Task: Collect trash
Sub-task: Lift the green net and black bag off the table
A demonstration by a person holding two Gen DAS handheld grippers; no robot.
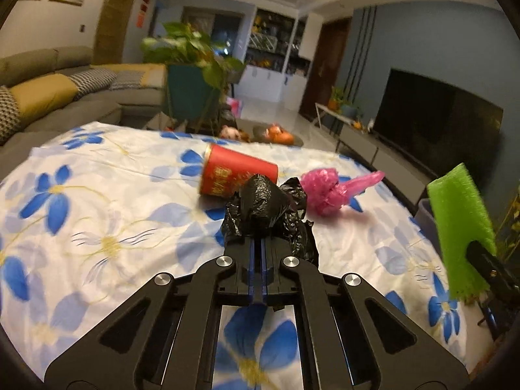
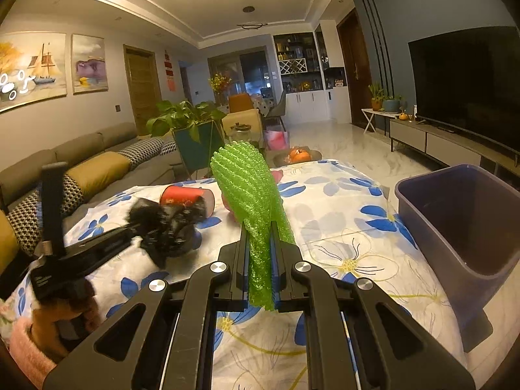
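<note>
Dim warm indoor light; fisheye-bent edges, slight motion blur.

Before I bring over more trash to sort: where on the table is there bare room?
Free: the flowered cloth left of the red cup, and the stretch beside the bin. Crowded: the middle, where cup, black bag and pink bag cluster.

One red cup (image 1: 237,174), one bin (image 2: 461,224), seemingly two crumpled bags (image 1: 266,208), one green foam net (image 2: 250,201)
</note>
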